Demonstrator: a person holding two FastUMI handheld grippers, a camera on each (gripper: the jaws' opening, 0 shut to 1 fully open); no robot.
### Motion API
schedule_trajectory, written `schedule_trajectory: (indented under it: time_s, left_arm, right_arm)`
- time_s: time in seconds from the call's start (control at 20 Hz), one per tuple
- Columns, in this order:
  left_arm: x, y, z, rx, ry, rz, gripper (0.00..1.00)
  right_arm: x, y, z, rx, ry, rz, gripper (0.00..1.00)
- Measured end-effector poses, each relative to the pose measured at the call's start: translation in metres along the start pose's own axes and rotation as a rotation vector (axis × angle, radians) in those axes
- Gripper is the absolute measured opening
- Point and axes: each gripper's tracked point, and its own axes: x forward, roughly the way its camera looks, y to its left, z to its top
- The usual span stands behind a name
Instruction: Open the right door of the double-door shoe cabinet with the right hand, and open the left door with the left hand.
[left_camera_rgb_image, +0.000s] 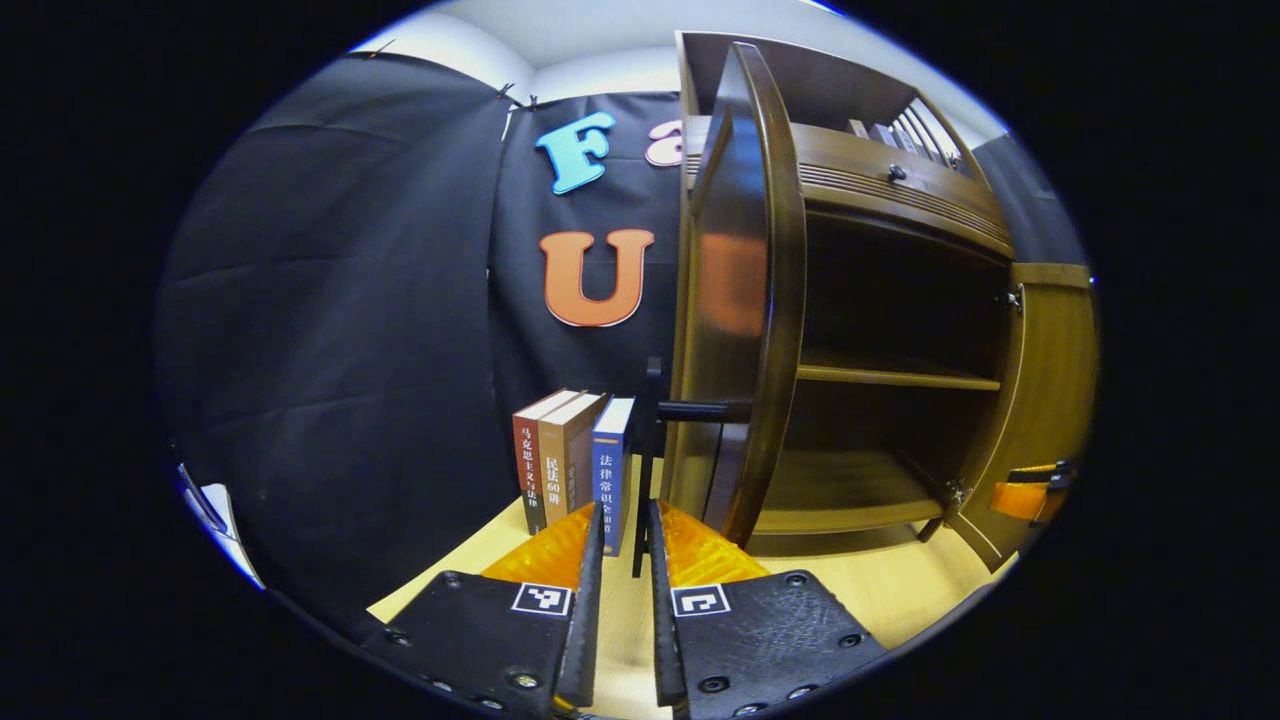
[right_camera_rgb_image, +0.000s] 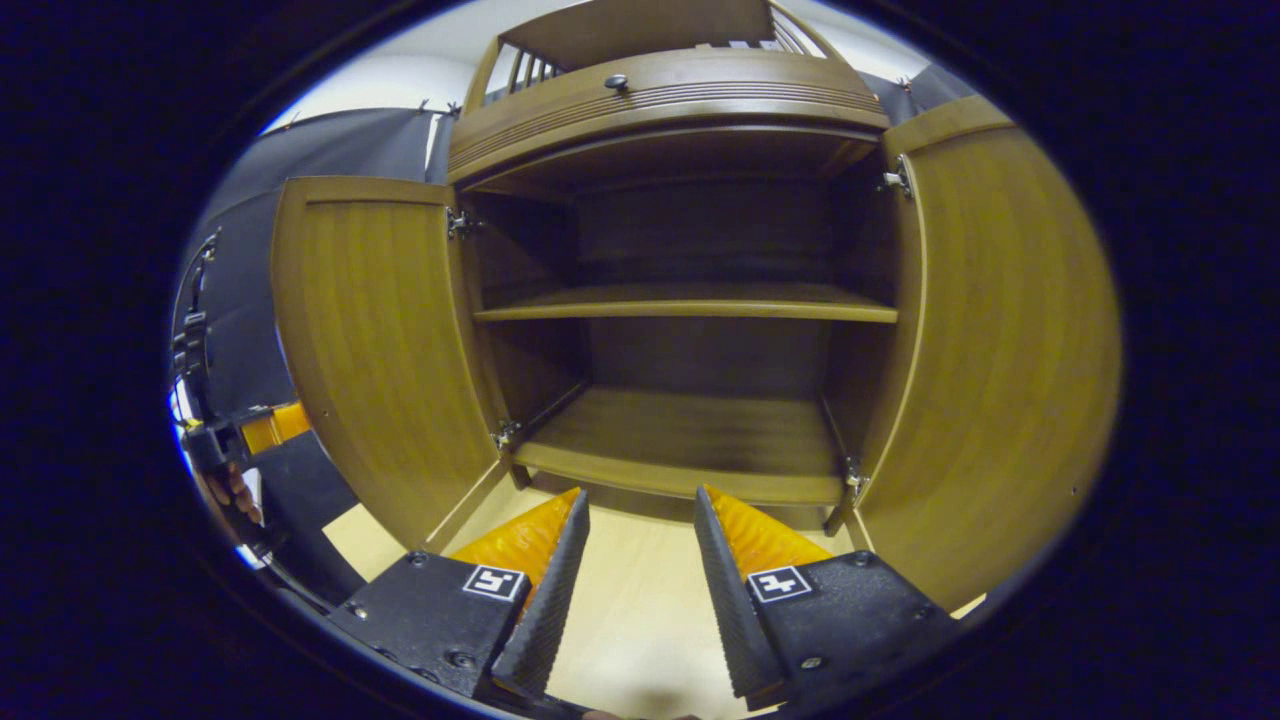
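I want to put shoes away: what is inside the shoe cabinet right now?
With both doors open, the shoe cabinet shows one bare middle shelf and a bare bottom board. The back corners are dark, so small items there cannot be ruled out.

- In the right gripper view the shoe cabinet stands on the counter, far from the right claw.
- The left door is swung out to the left, the right door to the right.
- A shelf lies inside.
- In the left gripper view three books stand upright left of the cabinet.
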Motion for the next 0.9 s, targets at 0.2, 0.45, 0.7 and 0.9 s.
schedule_trajectory:
  time_s: [0.2, 0.45, 0.7, 0.9]
  left_arm:
    - [-0.007, 0.03, 0.002, 0.02, -0.003, 0.065, 0.07]
    - [-0.027, 0.057, 0.014, 0.0, -0.027, 0.15, 0.22]
    - [-0.045, 0.039, 0.037, 0.041, -0.084, 0.123, 0.22]
    - [-0.041, -0.005, 0.063, 0.032, -0.137, 0.057, 0.22]
  right_arm:
    - [-0.001, 0.001, 0.005, -0.025, -0.012, -0.014, 0.67]
    - [0.0, -0.007, 0.024, -0.04, -0.049, -0.05, 0.75]
    - [-0.008, -0.011, 0.045, -0.063, -0.103, -0.086, 0.95]
    - [-0.016, -0.018, 0.061, -0.063, -0.144, -0.112, 0.94]
